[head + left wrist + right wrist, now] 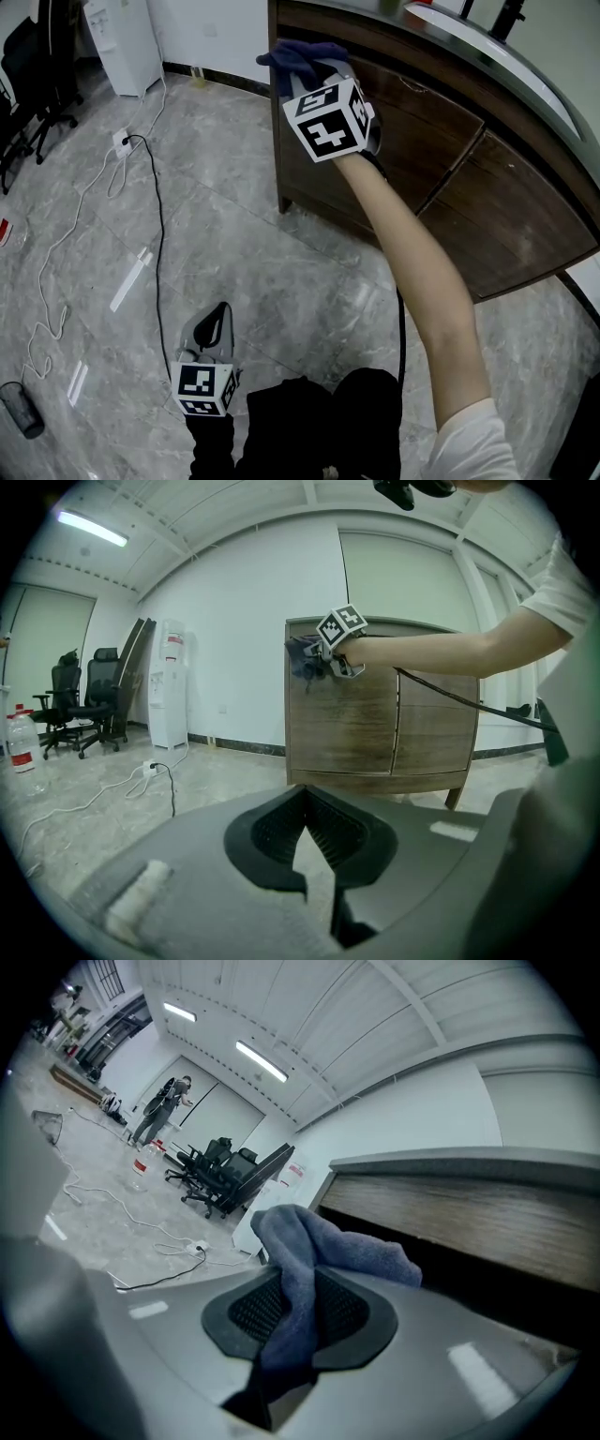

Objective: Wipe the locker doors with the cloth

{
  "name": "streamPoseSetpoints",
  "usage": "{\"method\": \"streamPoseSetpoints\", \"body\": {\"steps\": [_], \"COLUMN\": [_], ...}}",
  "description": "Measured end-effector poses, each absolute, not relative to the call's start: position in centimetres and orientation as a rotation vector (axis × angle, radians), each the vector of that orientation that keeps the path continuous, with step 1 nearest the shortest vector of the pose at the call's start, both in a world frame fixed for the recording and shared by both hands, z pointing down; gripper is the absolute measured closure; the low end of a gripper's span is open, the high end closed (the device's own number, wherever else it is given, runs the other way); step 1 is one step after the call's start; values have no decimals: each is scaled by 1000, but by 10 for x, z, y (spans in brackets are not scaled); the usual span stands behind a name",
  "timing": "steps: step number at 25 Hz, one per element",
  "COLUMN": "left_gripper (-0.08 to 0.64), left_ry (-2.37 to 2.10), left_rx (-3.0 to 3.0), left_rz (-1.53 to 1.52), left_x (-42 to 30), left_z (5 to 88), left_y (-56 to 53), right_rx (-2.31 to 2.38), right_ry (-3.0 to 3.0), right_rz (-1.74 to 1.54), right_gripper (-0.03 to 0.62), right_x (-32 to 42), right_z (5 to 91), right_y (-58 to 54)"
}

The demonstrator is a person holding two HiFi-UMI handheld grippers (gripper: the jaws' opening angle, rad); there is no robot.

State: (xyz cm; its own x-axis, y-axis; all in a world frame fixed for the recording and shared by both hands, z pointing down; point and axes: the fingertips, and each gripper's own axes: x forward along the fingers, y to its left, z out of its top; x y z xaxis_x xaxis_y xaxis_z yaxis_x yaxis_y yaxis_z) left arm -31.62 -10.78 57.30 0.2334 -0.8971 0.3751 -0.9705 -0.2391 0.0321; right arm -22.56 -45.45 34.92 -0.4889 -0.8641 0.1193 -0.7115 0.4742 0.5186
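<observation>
The brown wooden locker (506, 216) stands at the upper right, its two doors (342, 719) closed. My right gripper (298, 73) is raised at the locker's upper left corner and is shut on a blue cloth (302, 56). In the right gripper view the cloth (323, 1246) sticks out between the jaws and hangs close to the top edge of the wooden front (469, 1213); whether it touches the wood I cannot tell. My left gripper (217, 319) hangs low over the floor, far from the locker, with its jaws (305, 822) shut and nothing in them.
A black cable and a power strip (122, 142) lie on the marble floor at the left. A white water dispenser (122, 42) and office chairs (37, 66) stand at the back left. White strips (131, 278) and a dark cylinder (21, 410) lie on the floor.
</observation>
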Motion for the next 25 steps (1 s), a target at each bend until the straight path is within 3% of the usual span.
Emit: {"method": "streamPoseSetpoints", "body": {"steps": [25], "left_gripper": [560], "left_ry": [-1800], "left_rx": [2200], "left_rz": [445], "left_x": [-328], "left_z": [587], "left_y": [-115], "right_rx": [1133], "right_ry": [-2287], "right_rz": [-254], "right_gripper": [503], "right_x": [-240], "right_z": [580], "right_y": [-456]}}
